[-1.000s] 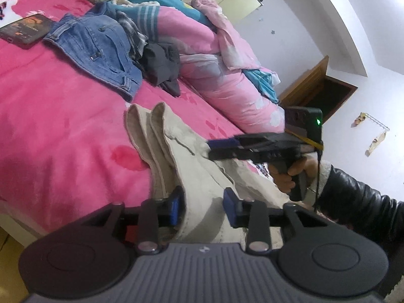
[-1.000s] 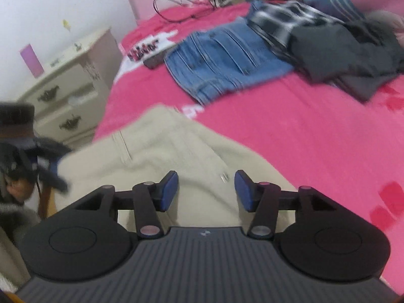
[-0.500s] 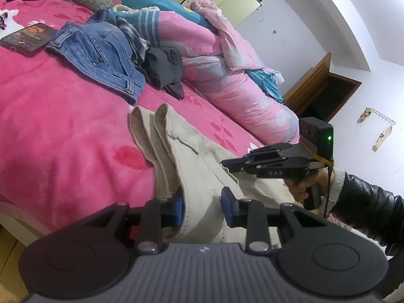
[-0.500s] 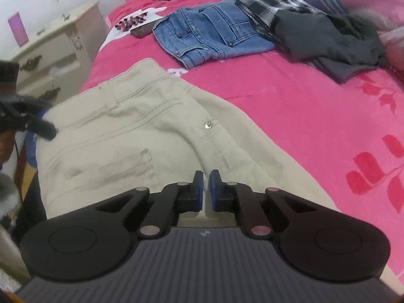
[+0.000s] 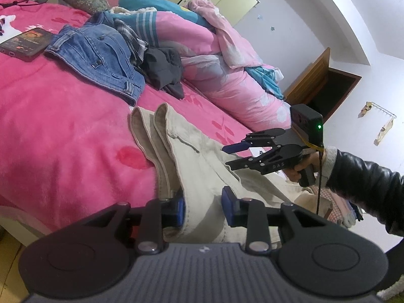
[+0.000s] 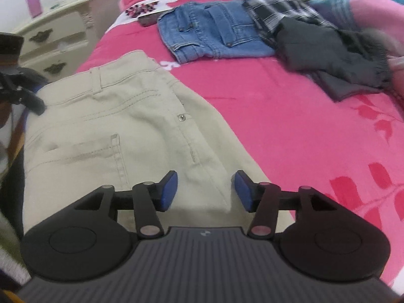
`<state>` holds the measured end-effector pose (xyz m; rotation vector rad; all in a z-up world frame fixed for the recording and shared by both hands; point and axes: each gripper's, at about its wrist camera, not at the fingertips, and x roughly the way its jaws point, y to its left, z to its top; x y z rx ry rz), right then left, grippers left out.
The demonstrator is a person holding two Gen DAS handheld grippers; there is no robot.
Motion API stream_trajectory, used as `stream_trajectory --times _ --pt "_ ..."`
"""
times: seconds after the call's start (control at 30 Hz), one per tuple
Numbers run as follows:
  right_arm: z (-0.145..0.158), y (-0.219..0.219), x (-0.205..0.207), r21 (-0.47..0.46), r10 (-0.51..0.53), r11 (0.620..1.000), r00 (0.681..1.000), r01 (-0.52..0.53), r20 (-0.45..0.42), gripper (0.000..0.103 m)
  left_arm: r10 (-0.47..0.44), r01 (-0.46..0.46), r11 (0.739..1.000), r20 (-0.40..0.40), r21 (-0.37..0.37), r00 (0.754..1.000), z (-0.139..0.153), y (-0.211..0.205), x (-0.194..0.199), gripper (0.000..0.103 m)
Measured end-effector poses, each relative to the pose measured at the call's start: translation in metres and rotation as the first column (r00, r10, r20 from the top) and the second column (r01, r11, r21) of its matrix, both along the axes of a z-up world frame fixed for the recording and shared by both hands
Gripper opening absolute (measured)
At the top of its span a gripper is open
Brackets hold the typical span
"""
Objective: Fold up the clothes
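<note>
Beige trousers lie on the pink bedspread, waist end toward the bed's edge. My left gripper is shut on a bunched fold of them at the near edge, and the cloth fills the gap between its pads. In the right wrist view the trousers lie flat with the back pocket and a rivet showing. My right gripper hovers over the seat, its jaws opening, with nothing pinched between the pads. It also shows in the left wrist view as the right gripper, held by a hand in a black sleeve.
Folded blue jeans, a plaid shirt and a dark garment lie farther up the bed. A phone rests near the jeans. A pink quilt is heaped along the far side. A cream nightstand stands beside the bed.
The right gripper went from open to shut half a second ago and stands open again, closer over the trousers. The left gripper keeps its hold and has not moved.
</note>
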<state>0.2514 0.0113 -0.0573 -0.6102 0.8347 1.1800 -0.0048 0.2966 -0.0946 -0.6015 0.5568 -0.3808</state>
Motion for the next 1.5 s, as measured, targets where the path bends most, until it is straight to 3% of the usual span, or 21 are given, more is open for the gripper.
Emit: stream_trajectory --times 0.17,0.27,0.3,0.33,0.37,0.4,0.53,0.67,0.8,0.97,1.17,1.33,1.47,1.5 --pt "-0.005 -0.002 0.019 -0.03 -0.011 1.0 0.992 0.007 -0.125 0.058 -0.002 0.002 1.0 0.006 -0.005 1.0 -0.001 0.0 0.0 0.032" --pt "-0.007 -0.002 0.015 -0.039 -0.033 0.999 0.991 0.028 -0.131 0.054 -0.001 0.001 1.0 0.011 -0.007 1.0 -0.002 0.0 0.0 0.031" --pt "-0.006 -0.002 0.01 -0.04 -0.041 0.998 0.994 0.037 -0.106 0.04 0.0 0.0 1.0 0.012 -0.007 1.0 -0.002 0.0 -0.001 0.031" --pt "-0.003 -0.002 0.004 -0.042 -0.047 0.998 0.997 0.044 -0.068 0.016 0.002 -0.002 1.0 0.015 -0.006 1.0 -0.001 -0.001 -0.001 0.03" --pt "0.0 -0.002 -0.003 -0.043 -0.052 0.998 0.998 0.051 -0.03 0.005 0.006 -0.006 1.0 0.02 0.0 1.0 -0.001 -0.002 -0.002 0.03" --pt "0.004 -0.002 -0.011 -0.042 -0.054 0.998 0.998 0.055 0.015 0.003 0.01 -0.01 1.0 0.026 0.008 1.0 0.0 -0.003 -0.003 0.03" --pt "0.021 -0.002 -0.046 -0.03 -0.071 0.996 0.976 0.079 0.204 0.002 0.019 -0.019 1.0 0.038 0.017 0.999 0.0 -0.005 -0.006 0.029" --pt "0.04 0.007 -0.06 -0.012 -0.097 0.994 0.911 0.111 0.401 0.002 0.025 -0.025 1.0 0.045 0.005 0.999 0.0 -0.004 -0.008 0.024" --pt "0.046 0.028 -0.06 -0.011 -0.08 0.995 0.871 0.097 0.485 0.002 0.033 -0.033 0.999 0.054 0.002 0.998 0.001 -0.004 -0.012 0.02" --pt "0.026 0.045 -0.051 -0.074 -0.025 0.995 0.857 0.073 0.515 0.002 0.041 -0.041 0.999 0.052 -0.002 0.998 0.002 -0.007 -0.013 0.019" --pt "0.019 0.05 -0.049 -0.068 -0.03 0.995 0.843 0.079 0.537 0.002 0.035 -0.035 0.999 0.039 -0.014 0.999 -0.001 -0.005 -0.006 0.019" --pt "-0.008 0.056 -0.045 -0.109 -0.017 0.99 0.86 0.084 0.51 0.002 0.031 -0.03 0.999 0.027 -0.024 0.999 -0.003 -0.003 -0.006 0.02" --pt "-0.018 0.056 -0.045 -0.107 -0.033 0.989 0.869 0.098 0.493 0.004 0.036 -0.035 0.999 0.021 -0.032 0.999 -0.002 -0.001 -0.009 0.028" --pt "-0.018 0.056 -0.046 -0.102 -0.035 0.99 0.866 0.099 0.498 0.01 0.037 -0.036 0.999 0.022 -0.032 0.999 -0.001 0.0 -0.01 0.029"
